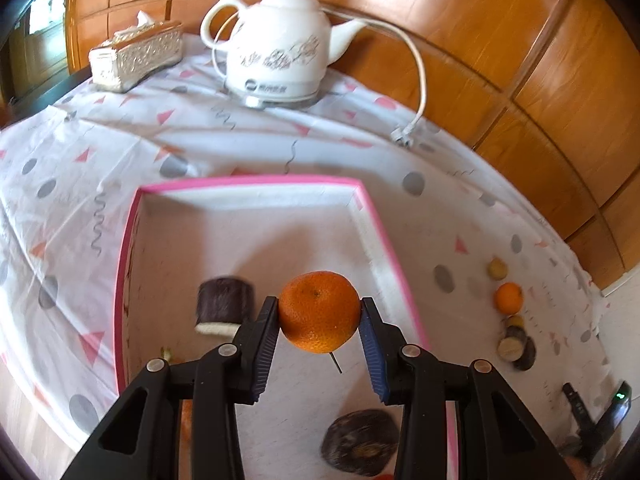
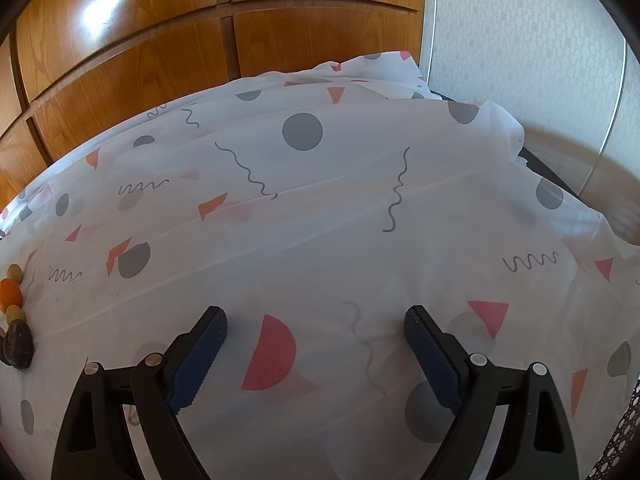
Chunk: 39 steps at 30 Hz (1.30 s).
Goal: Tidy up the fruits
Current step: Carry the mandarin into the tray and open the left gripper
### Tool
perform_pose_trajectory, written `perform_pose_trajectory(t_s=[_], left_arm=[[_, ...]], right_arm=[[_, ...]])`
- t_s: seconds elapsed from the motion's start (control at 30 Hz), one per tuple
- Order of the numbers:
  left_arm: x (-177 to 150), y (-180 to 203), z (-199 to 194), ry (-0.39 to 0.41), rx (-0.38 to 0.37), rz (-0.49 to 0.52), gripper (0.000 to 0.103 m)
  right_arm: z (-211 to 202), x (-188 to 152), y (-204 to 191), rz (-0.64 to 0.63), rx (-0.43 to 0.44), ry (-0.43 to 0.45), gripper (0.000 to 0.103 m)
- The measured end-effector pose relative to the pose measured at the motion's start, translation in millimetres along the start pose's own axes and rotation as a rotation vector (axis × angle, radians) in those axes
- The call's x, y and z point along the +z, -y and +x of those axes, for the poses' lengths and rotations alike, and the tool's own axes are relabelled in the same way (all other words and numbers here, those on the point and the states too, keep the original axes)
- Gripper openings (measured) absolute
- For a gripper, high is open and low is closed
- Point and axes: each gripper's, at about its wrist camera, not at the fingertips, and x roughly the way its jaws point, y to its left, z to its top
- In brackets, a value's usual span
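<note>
My left gripper is shut on an orange mandarin and holds it above the pink-rimmed white box. Inside the box lie a dark brown fruit piece with a white cut end and a dark round fruit near the front. Outside, right of the box, lie a second mandarin, a small yellowish fruit and several dark fruits. They also show at the left edge of the right wrist view, where the mandarin is. My right gripper is open and empty over the tablecloth.
A white electric kettle with its loose cord and plug stands at the back. A silver tissue box stands back left. Wooden panelling runs behind the table. A patterned cloth covers the table.
</note>
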Motion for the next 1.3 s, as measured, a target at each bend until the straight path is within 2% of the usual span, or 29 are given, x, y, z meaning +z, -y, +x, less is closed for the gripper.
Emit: perform_pose_trajectory(t_s=[0.23, 0.73, 0.93, 1.1, 1.3], left_arm=[[-14.9, -2.5, 1.2, 0.008, 0.027, 0.018, 0.040], [-27.0, -14.1, 1.8, 0.025, 0.108, -0.025, 0.041], [-26.2, -11.4, -9.6, 0.072, 0.119, -0.007, 0.043], [-24.7, -6.0, -24.3, 0.114, 0.112, 0.004, 0.049], [-25.7, -2.0, -41.1, 0.142, 0.101, 0.000, 0.050]], right_arm=[[0.0, -0.1, 0.0, 0.000, 0.000, 0.000, 0.092], [0.1, -0.4, -0.4, 0.000, -0.001, 0.001, 0.092], [0.1, -0.5, -0.4, 0.000, -0.001, 0.001, 0.092], [0.0, -0.6, -0.5, 0.000, -0.001, 0.001, 0.092], [0.7, -1.3, -1.0, 0.000, 0.011, -0.002, 0.095]])
